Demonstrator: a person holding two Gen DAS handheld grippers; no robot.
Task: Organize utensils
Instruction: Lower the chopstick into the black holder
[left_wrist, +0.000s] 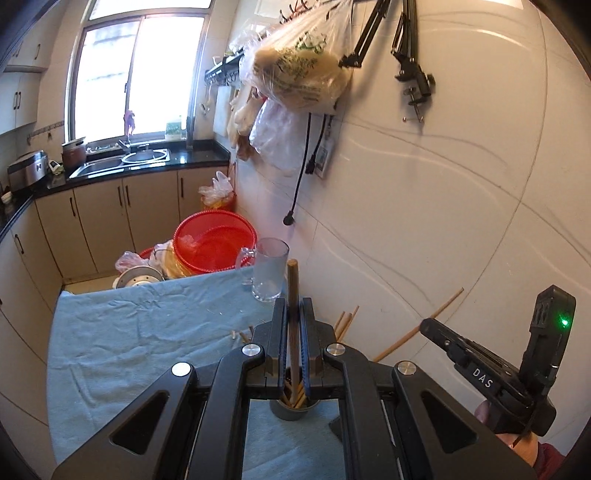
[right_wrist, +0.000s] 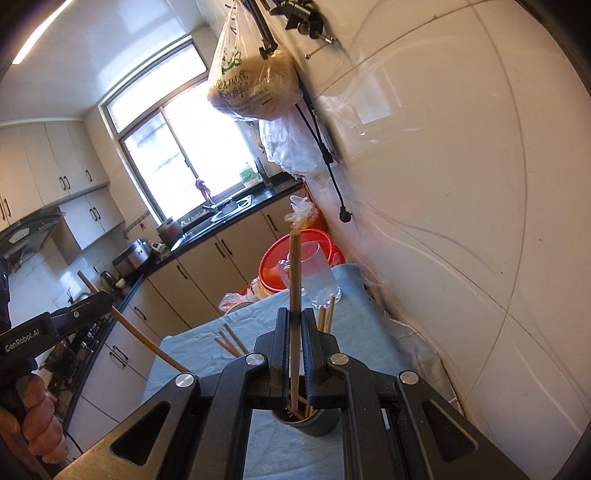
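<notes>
Two black hand-held grippers, left (left_wrist: 293, 317) and right (right_wrist: 294, 328), each pinch one upright wooden chopstick (left_wrist: 293, 295) directly above the dark cylindrical holder (left_wrist: 293, 408); long axes run vertically into its mouth.

The small dark grey round cup (left_wrist: 291, 410) is mostly hidden behind the black gripper frame in both views. The thin wooden chopsticks (right_wrist: 300, 405) inside show only their tops. The clear glass mug (right_wrist: 318, 275) looks blurry.

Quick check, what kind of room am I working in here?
A home kitchen, most likely: a sink under the window, beige cabinets below a black counter, and a rice cooker at the side.
</notes>
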